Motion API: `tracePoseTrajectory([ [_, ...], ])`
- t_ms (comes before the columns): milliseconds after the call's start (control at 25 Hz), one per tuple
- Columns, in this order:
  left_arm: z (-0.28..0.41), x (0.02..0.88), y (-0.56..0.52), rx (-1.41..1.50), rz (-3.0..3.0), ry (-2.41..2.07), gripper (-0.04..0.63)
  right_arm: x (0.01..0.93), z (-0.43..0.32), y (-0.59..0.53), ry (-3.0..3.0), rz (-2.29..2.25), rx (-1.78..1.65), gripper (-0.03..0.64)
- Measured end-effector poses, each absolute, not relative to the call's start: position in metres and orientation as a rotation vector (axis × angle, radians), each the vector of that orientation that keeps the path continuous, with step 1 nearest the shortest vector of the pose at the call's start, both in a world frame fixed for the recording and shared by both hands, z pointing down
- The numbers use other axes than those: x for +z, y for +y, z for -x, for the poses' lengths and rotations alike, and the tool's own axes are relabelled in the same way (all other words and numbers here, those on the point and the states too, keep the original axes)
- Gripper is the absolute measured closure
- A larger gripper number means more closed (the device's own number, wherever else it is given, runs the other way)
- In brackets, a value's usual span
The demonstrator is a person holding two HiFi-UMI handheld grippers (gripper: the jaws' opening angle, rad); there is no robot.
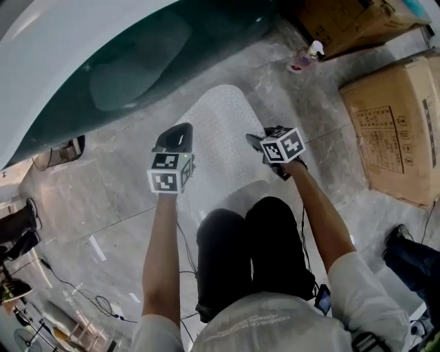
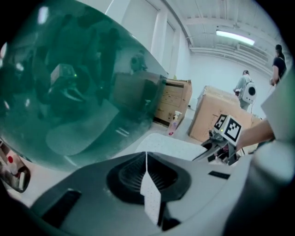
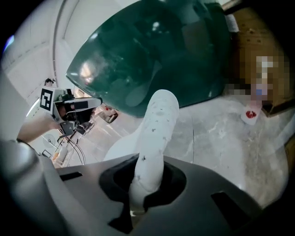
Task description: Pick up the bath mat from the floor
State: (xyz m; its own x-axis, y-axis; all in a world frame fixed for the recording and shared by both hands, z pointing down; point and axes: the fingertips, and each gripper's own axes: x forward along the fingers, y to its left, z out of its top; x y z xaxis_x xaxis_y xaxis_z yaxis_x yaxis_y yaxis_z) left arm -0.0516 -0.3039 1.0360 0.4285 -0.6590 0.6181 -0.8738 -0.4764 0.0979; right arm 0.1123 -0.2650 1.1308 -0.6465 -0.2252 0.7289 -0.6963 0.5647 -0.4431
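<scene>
The white dotted bath mat [image 1: 223, 127] lies on the grey marble floor in front of me, beside the green tub. My left gripper [image 1: 173, 135] is at the mat's left edge, shut on a thin edge of the bath mat [image 2: 150, 196] that stands between its jaws. At the right edge, my right gripper [image 1: 256, 143] is shut on a rolled-up fold of the bath mat [image 3: 152, 138]. Each gripper view also shows the other one: the right gripper [image 2: 216, 150] and the left gripper [image 3: 78, 108].
A large dark green tub [image 1: 103, 69] curves along the mat's far left. Cardboard boxes [image 1: 395, 130] stand at right and another box [image 1: 350, 20] at the back, with a spray bottle [image 1: 306, 58] between. Cables [image 1: 89, 299] lie at lower left. Another person's leg [image 1: 412, 261] is at right.
</scene>
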Motion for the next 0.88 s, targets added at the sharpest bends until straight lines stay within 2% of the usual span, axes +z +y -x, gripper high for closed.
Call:
tracePoseTrajectory([
  [400,0.061,0.838,-0.245,0.795,-2.195,-1.280,0.577,0.913,-0.089,-0.227,-2.150,-0.654,0.985,0.583],
  [880,0.094,0.572,-0.225,0.749,-2.244,-1.355,0.577,0.608,-0.115,-0.217,-2.170,-0.801,0.866,0.584],
])
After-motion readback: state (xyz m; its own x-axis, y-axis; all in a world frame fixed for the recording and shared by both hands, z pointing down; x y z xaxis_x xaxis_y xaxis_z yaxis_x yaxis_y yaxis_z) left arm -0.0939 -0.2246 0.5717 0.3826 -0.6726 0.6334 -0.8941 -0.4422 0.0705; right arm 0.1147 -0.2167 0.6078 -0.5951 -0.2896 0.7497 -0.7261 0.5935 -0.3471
